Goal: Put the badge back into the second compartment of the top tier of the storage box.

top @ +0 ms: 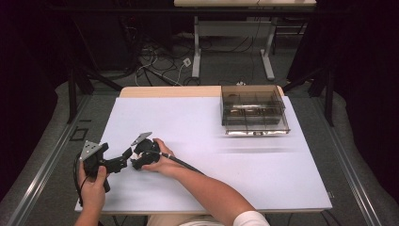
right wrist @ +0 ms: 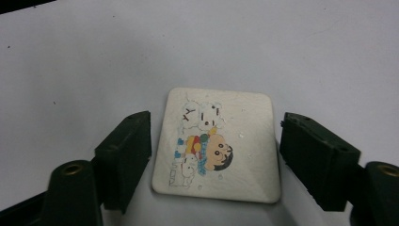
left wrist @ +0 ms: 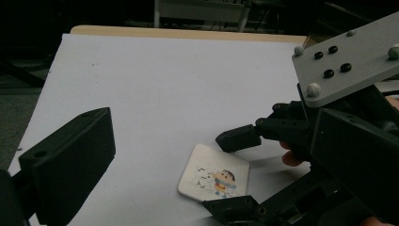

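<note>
From the high view, both tools sit at the table's [top: 197, 127] near-left corner, the right tool [top: 138, 159] meeting the left tool [top: 123, 159]; a clear compartment box [top: 254, 113] stands well apart at the far right.

In the left gripper view, the left tool's jaws stand apart, holding nothing.

In the right gripper view, the square cartoon tile [right wrist: 217, 146] lies flat between the right tool's jaws, which flank its edges; whether they press yet I cannot tell. Lifting it appears undone.

Right gripper [left wrist: 233, 172] jaws astride cartoon tile [left wrist: 214, 179]
</note>
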`<move>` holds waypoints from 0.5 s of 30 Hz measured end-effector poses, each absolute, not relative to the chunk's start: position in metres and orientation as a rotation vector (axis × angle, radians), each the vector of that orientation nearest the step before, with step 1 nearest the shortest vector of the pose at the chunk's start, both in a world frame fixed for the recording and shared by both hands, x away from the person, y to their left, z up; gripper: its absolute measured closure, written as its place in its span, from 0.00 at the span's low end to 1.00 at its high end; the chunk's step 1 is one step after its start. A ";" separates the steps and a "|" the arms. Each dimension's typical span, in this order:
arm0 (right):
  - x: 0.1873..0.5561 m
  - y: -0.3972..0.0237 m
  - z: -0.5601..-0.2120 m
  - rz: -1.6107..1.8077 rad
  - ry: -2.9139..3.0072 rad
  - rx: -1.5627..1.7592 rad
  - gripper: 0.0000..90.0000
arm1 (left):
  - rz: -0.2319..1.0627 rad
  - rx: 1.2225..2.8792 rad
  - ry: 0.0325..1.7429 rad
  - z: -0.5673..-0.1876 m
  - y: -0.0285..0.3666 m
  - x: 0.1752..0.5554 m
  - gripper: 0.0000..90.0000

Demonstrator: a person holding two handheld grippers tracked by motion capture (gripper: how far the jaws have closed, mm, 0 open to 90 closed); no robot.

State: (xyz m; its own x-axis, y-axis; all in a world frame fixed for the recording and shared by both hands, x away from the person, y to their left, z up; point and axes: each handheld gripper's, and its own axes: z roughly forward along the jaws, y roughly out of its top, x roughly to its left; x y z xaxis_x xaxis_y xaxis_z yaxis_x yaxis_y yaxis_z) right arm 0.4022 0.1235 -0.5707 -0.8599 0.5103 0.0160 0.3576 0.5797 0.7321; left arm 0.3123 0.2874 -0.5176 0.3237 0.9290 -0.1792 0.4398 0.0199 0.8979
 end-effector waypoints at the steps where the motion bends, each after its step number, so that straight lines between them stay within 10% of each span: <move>1: 0.401 0.124 -0.570 1.147 2.613 0.758 0.35 | 0.615 1.585 1.275 -0.518 0.287 0.312 0.01; 15: 0.400 0.124 -0.570 1.151 2.594 0.779 0.36 | 0.613 1.596 1.272 -0.518 0.287 0.312 0.01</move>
State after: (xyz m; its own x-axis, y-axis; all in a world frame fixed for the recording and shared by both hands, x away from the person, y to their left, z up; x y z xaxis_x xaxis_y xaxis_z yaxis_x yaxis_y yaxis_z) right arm 0.4000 0.1237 -0.5698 -0.8417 0.5391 0.0311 0.3847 0.5582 0.7351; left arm 0.3123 0.2871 -0.5178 0.3277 0.9282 -0.1760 0.4410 0.0144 0.8974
